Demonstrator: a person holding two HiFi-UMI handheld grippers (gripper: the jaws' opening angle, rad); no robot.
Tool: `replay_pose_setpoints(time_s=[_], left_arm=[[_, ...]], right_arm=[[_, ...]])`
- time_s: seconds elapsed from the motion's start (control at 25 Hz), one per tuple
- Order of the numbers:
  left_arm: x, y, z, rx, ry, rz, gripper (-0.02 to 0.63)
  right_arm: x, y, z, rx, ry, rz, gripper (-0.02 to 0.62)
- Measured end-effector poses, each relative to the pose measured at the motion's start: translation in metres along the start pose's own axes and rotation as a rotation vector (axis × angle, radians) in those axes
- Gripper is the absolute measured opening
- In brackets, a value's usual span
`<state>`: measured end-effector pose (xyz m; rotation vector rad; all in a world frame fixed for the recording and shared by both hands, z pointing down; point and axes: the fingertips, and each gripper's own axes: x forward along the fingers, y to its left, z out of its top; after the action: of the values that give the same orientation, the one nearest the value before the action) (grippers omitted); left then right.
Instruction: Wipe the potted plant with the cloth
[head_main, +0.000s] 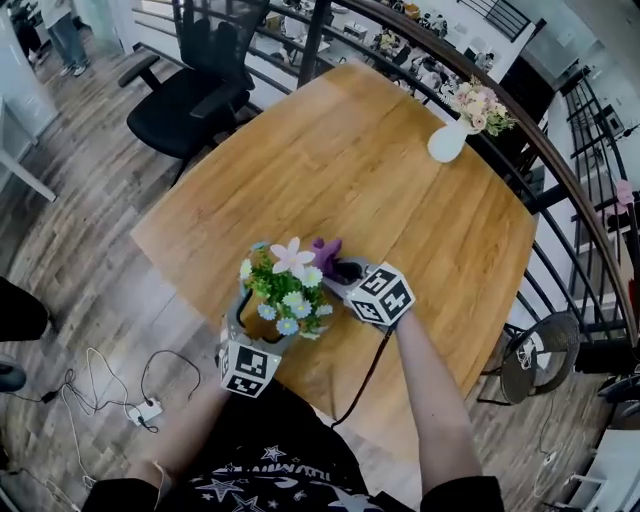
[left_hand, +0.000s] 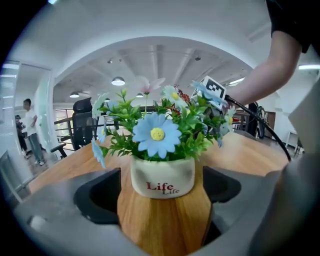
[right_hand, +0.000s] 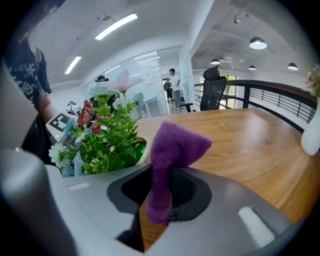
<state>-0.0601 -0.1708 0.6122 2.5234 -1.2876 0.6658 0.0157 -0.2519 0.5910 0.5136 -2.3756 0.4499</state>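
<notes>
Left fingers (left_hand: 97, 197) stand clear around potted plant (left_hand: 162, 177); right fingers (right_hand: 186, 189) pinch cloth (right_hand: 172, 150).

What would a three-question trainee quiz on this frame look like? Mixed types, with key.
1. True or false: the right gripper is clamped on the purple fuzzy cloth.
2. The word printed in red on the small white ceramic pot of artificial flowers is: A) Life B) Love C) Home
3. Fill in: the left gripper, with the pot between its fingers, is ___ (open/shut).
Key: 1 true; 2 A; 3 open.
</notes>
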Motion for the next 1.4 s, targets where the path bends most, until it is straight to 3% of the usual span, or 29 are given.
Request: replay_pose_setpoints(time_s=[0.2,0.4,0.56,1.0,1.4], left_arm=[[0.01,0.002,0.006,0.066,0.008,0.065,0.515],[0.011,0.009,0.009,0.063,-0.001,0.08,0.515],[0.013,0.01,0.005,0.048,0.005,0.014,0.478],[0.008,0.008,-0.001,0.153,0.008,-0.176,0.474],[0.009,0.016,-0.004,0.199,0.005,-0.263,0.474]], right_arm=[[0.012,0.003,0.021,-0.028,-0.036,0.116,0.089],[0.024,0.009,0.031,-0.052,-0.019,0.225,0.086],[0.03,0.011,0.026,-0.067,0.027,0.27,0.084],[0.011,0.033,-0.005,-0.021,0.114,0.389,0.081],[0.004,0.049,-0.021,0.09,0.038,0.344,0.083]])
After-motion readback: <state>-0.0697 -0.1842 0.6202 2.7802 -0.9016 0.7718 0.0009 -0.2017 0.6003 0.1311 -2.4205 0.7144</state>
